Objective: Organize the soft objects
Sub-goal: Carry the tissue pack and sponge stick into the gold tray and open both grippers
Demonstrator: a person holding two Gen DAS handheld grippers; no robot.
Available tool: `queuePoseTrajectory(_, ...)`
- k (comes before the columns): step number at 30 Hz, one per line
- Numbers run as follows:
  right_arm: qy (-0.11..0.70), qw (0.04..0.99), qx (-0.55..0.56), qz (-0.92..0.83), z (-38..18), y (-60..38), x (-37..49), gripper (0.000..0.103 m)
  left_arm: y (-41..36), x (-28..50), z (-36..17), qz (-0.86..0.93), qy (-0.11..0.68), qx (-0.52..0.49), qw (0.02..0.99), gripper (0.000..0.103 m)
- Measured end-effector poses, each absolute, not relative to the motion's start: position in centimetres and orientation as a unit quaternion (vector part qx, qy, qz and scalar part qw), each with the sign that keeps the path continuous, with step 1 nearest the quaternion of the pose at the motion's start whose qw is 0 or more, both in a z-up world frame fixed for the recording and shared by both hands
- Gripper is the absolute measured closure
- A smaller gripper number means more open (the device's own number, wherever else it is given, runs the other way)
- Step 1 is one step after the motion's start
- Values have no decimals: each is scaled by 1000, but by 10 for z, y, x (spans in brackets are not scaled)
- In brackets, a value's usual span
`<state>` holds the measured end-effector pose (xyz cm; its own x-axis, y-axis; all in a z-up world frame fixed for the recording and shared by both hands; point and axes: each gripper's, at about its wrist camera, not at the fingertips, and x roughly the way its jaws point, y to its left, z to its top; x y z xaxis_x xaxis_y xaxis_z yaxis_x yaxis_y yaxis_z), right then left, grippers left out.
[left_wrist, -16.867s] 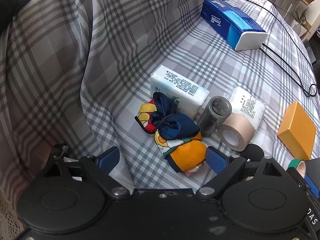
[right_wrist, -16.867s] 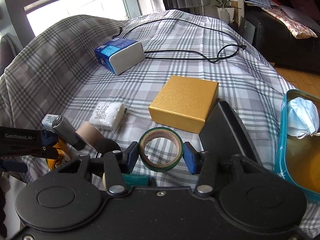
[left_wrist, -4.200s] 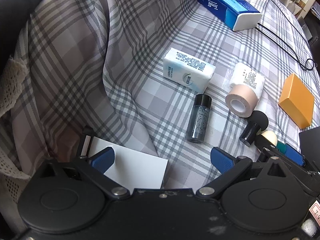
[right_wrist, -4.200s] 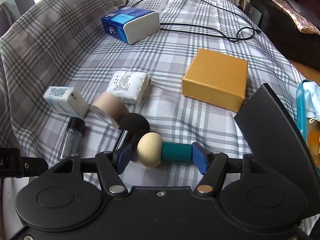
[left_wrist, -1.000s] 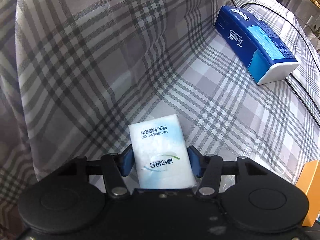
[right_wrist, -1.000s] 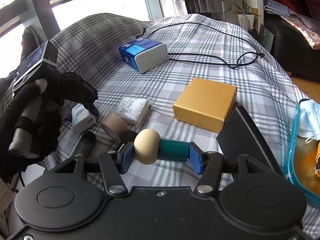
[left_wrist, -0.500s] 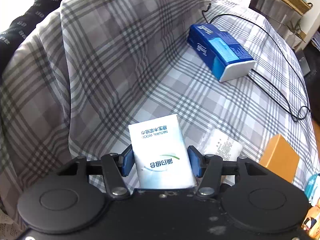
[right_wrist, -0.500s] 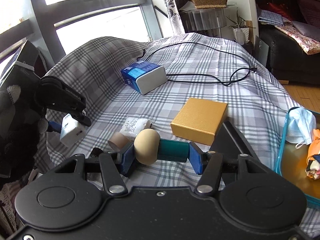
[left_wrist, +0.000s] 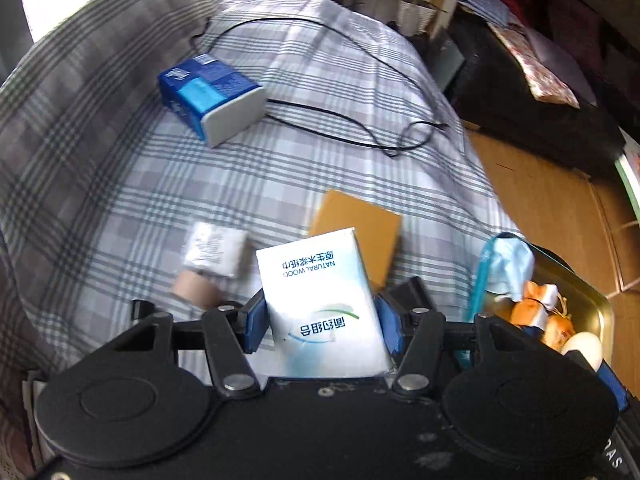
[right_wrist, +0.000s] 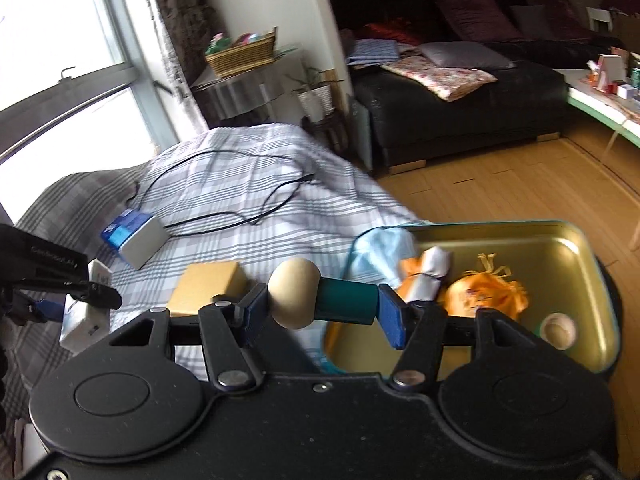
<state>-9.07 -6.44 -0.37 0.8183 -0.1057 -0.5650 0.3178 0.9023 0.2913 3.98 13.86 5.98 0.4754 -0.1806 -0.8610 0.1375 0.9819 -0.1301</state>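
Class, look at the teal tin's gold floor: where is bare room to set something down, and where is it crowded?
In the teal tin, bare floor lies along the far wall. Crowded: the mask, white-orange bundle, orange pouch and round puff fill the near side.

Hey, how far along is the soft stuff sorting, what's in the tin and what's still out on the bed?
Done: the tin already holds a blue face mask, orange cloth bundles and a small sponge.
In hand: the left claw grips a tissue pack; the right claw grips a beige-headed sponge applicator near the tin.
Left: a white wrapped packet still lies on the plaid cover.
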Motion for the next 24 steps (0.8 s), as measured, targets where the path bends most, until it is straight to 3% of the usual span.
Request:
queuePoseTrajectory(9, 263, 910, 226, -226, 5, -136, -113, 47, 26, 18, 59, -187, 502, 37, 844, 50)
queuePoseTrajectory(19, 249, 901, 229, -272, 9, -168, -106, 47, -44, 26, 35, -216, 515, 70, 826, 48)
queuePoseTrajectory(21, 248, 898, 230, -281, 9, -174, -105, 47, -50, 25, 31, -218, 512, 78, 827, 29)
queuePoseTrajectory(24, 255, 891, 230, -297, 5, -180, -100, 46, -55, 24, 28, -221, 503, 83, 832, 22)
